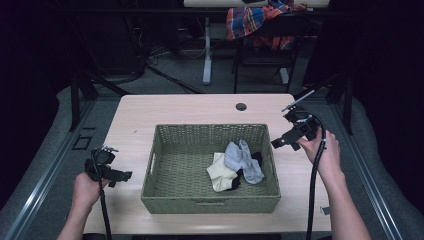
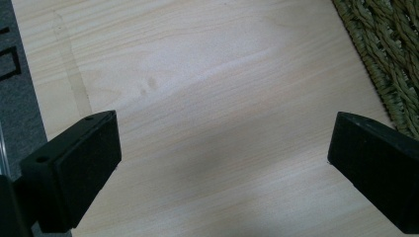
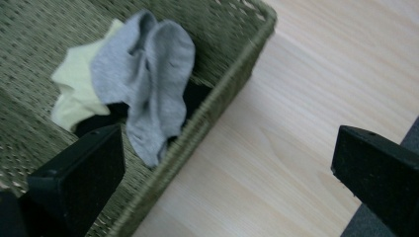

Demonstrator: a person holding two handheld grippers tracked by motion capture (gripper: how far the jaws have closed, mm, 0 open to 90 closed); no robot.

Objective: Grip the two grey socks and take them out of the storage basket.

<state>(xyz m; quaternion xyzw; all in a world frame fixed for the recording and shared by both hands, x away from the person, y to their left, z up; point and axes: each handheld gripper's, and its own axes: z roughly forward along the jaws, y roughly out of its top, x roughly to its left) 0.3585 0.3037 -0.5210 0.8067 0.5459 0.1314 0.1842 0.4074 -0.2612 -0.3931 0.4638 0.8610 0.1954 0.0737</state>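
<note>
A green woven basket [image 1: 165,200] stands in the middle of the light wood table [image 1: 190,107]. Inside it, toward the right, lie grey socks [image 1: 243,159], a pale yellow sock [image 1: 220,172] and a black sock [image 1: 234,183] partly under them. My left gripper [image 1: 122,176] is held low over the table left of the basket, open and empty, with bare wood between its jaws. My right gripper [image 1: 281,142] hovers just beyond the basket's right wall, open and empty, and looks down on the grey socks [image 3: 148,84], the yellow sock [image 3: 74,94] and the basket rim [image 3: 232,69].
A cable hole [image 1: 241,106] sits near the table's far edge. Behind the table stand a desk leg [image 1: 207,50] and a chair with a plaid cloth [image 1: 255,20]. Grey floor shows past the table's left edge [image 2: 15,74].
</note>
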